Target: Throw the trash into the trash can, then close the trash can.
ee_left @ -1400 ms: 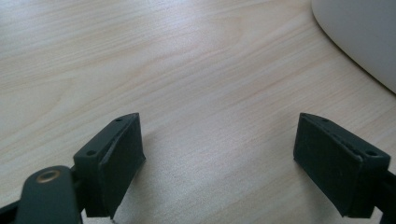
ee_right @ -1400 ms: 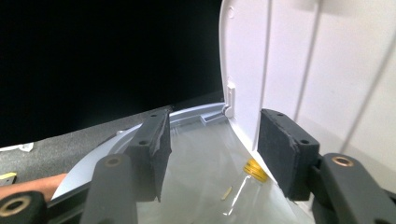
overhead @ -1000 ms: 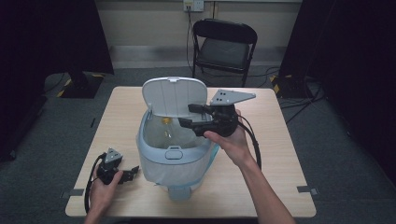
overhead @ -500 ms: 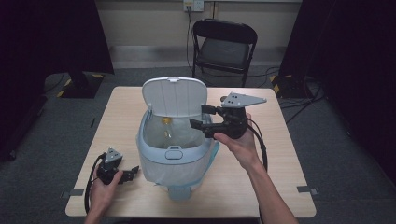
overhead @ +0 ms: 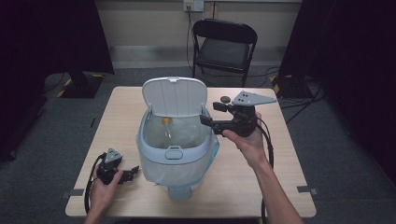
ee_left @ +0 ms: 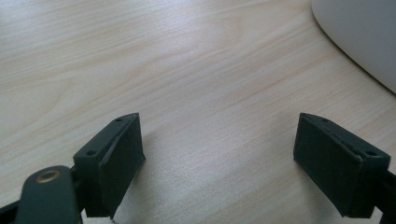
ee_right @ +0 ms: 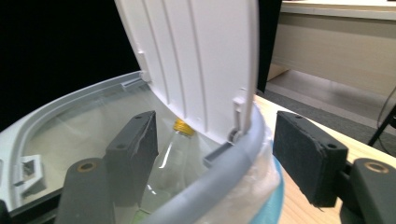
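The desk [overhead: 289, 186] carries a pale blue bin [overhead: 175, 154] with its white lid [overhead: 173, 97] standing up, and in the right gripper view the bin's rim runs between the jaws of the right gripper [overhead: 209, 114], which have just been opening and press on nothing. A clear bottle [ee_right: 175, 154] with a yellow cap lies inside the bin, just beyond those jaws. Judging by this, the drop is done; the next move would call for drawing clear or shutting the lid. The left gripper [overhead: 133, 172] rests near the bin's base, jaws wide and empty. The bottle's lower part is hard to make out through the liner.
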Demonstrator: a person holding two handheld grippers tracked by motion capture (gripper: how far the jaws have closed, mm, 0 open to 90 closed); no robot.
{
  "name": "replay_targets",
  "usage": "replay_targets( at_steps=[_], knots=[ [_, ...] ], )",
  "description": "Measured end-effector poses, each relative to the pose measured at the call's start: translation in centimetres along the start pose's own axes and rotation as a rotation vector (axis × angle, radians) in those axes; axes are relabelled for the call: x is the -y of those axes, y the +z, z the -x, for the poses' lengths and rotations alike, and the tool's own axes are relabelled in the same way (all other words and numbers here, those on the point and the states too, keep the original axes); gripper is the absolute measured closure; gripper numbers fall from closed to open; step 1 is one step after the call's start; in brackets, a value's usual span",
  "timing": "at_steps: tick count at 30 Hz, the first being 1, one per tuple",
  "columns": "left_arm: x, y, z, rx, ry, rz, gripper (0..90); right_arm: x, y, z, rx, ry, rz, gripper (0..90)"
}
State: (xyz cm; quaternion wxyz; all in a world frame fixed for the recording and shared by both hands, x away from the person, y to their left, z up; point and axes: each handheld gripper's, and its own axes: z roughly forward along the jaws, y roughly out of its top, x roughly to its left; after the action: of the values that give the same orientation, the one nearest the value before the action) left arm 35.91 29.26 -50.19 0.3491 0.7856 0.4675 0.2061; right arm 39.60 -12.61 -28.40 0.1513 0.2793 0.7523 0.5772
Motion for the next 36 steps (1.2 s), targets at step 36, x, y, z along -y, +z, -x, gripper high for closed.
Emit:
replay_targets(
  at_steps=[36],
  knots=[
    [0.0, 0.0, 0.0, 0.0, -0.002, 0.001, 15.2, -0.6, 1.6, 4.9, 0.206, 0.06, -0.008, 18.2]
  ],
)
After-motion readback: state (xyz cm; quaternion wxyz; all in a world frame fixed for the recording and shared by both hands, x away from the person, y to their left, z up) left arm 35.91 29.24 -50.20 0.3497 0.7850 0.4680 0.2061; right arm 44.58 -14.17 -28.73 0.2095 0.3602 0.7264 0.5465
